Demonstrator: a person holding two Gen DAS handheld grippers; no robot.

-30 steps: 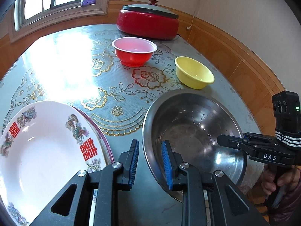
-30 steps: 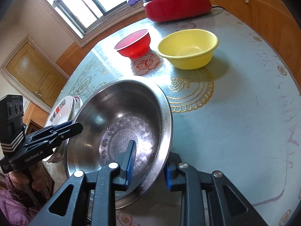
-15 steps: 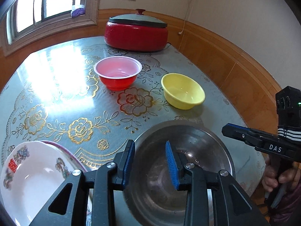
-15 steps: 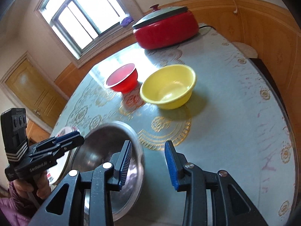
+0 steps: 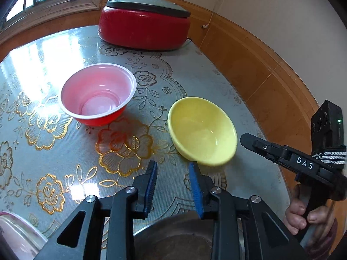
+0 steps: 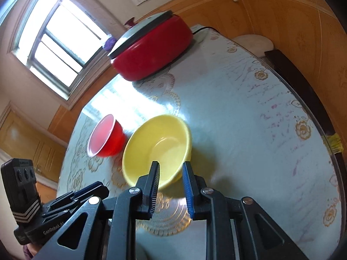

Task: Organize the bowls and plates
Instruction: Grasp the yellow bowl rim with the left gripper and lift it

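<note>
Two claws, our left claw (image 5: 173,174) and right claw (image 6: 171,176), have just been closing, still parted and empty; yellow bowl (image 5: 202,131) centre-right, red bowl (image 5: 97,94) upper left, steel basin (image 5: 173,238) bottom on the worktop (image 5: 65,151).

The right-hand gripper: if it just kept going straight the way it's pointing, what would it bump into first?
Most likely the yellow bowl: the right gripper has its near rim right ahead between its open, empty fingers, though how far off is hard to judge.

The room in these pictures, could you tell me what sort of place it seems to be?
Probably a home dining room: a round table under a floral cover, a lidded red electric cooker by the window, and plastic bowls set out.
</note>
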